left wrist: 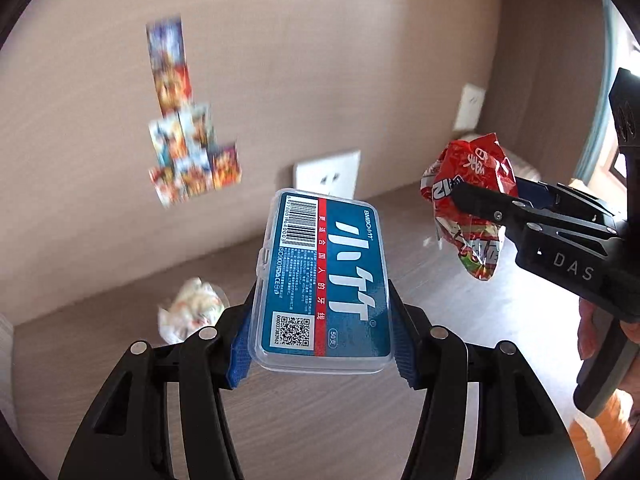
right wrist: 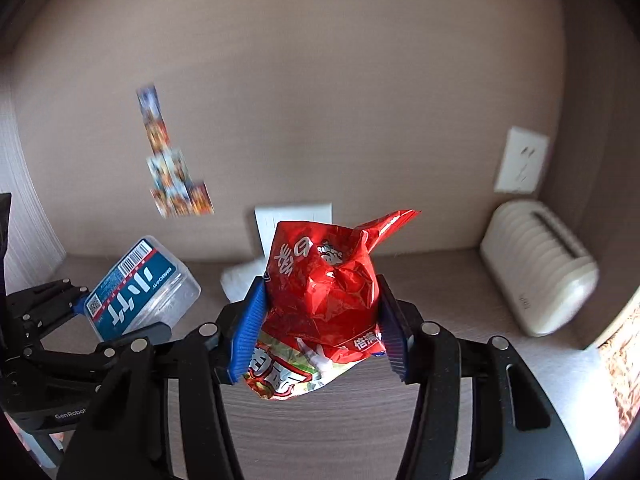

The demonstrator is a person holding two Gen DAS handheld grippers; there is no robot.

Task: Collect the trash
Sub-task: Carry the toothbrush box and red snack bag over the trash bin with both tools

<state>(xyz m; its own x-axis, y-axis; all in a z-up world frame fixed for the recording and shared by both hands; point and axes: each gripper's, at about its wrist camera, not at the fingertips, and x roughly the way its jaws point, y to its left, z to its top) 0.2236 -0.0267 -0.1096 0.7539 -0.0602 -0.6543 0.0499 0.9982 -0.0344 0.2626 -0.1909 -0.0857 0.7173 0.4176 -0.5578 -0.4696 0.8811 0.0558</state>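
My left gripper (left wrist: pixel 322 344) is shut on a clear plastic floss-pick box (left wrist: pixel 322 280) with a blue and red label, held above the wooden tabletop (left wrist: pixel 320 420). My right gripper (right wrist: pixel 318 340) is shut on a crumpled red snack bag (right wrist: pixel 324 300), also held above the table. The right gripper with the bag (left wrist: pixel 472 200) shows at the right of the left wrist view. The left gripper with the box (right wrist: pixel 136 292) shows at the left of the right wrist view. A crumpled white wrapper (left wrist: pixel 192 308) lies on the table near the back wall, left of the box.
The brown back wall carries colourful stickers (left wrist: pixel 188 152) and white wall sockets (left wrist: pixel 326 176). A cream ribbed appliance (right wrist: pixel 536 268) stands at the back right corner. Some white crumpled material (right wrist: pixel 244 276) lies behind the red bag.
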